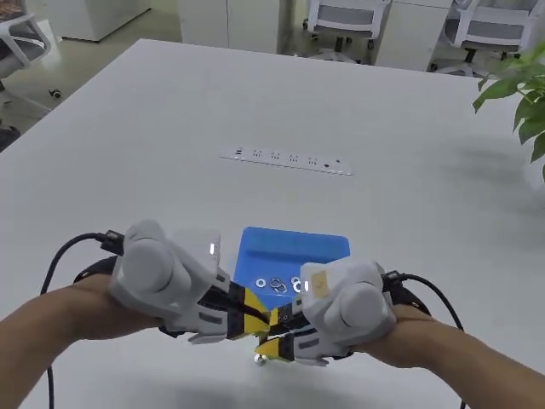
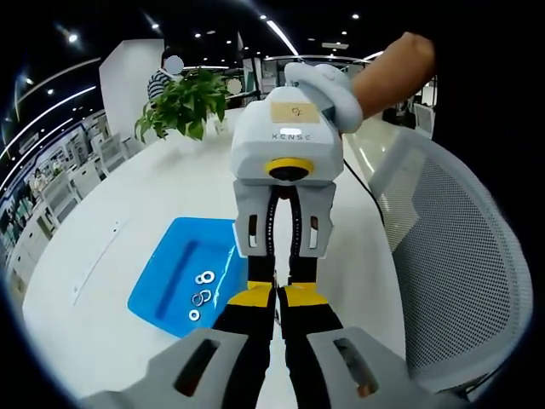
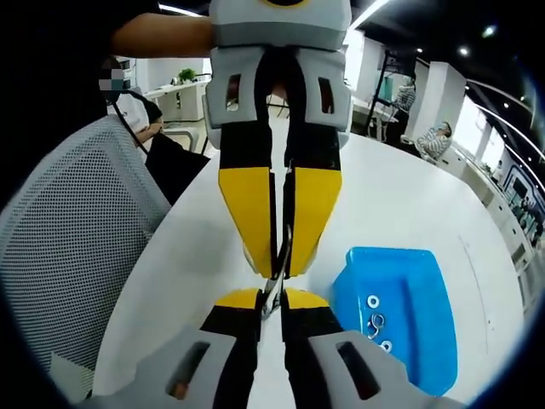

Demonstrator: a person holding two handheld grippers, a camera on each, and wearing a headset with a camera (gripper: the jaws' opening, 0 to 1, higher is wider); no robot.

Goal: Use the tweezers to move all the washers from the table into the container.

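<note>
The left gripper (image 2: 277,298) and right gripper (image 3: 271,300) point inward, tip to tip, low over the bench (image 1: 383,196). Both pairs of jaws are clamped on the tweezers (image 3: 279,256), beside the blue container (image 1: 294,247) holding 3 washers (image 1: 277,285).

The worktop (image 1: 170,111) carries 1 blue container (image 1: 294,245) with 3 washers (image 1: 277,284) in it, plus 1 power strip (image 1: 285,160) set into its surface. There are 2 grippers, the left gripper (image 1: 260,311) and the right gripper (image 1: 271,341), with 1 pair of tweezers (image 3: 278,256) between their jaws. Beyond the far edge, the head view counts 3 office chairs (image 1: 345,17) and 1 potted plant (image 1: 519,94).
</note>
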